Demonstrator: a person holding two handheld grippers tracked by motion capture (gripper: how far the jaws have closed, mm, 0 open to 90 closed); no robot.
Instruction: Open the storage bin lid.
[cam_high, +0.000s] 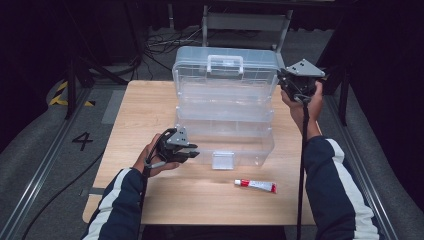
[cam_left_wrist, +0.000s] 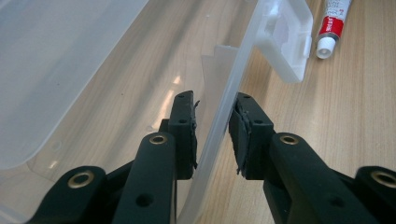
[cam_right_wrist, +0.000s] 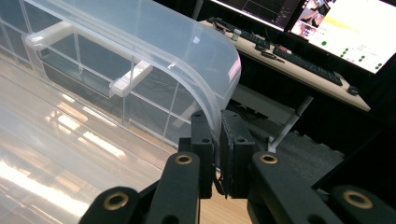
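A clear plastic organiser box (cam_high: 227, 142) lies on the wooden table (cam_high: 150, 115), and its lid (cam_high: 200, 70) stands upright at the back. My left gripper (cam_high: 192, 150) is at the box's front left corner. In the left gripper view my left gripper (cam_left_wrist: 212, 100) is shut on the box's front wall (cam_left_wrist: 219, 112), one pad inside and one outside. My right gripper (cam_high: 284, 80) is raised at the lid's top right corner. There my right gripper (cam_right_wrist: 217, 116) is shut on the lid's curved edge (cam_right_wrist: 205, 60). The lid's handle (cam_high: 225, 64) faces me.
A red-and-white tube (cam_high: 256, 185) lies on the table in front of the box, seen close by as the tube (cam_left_wrist: 334, 21). The box's latch (cam_high: 223, 160) hangs over the front wall. Behind the table stand a chair (cam_high: 245, 22) and floor cables (cam_high: 160, 45); monitors (cam_right_wrist: 345, 28) glow beyond.
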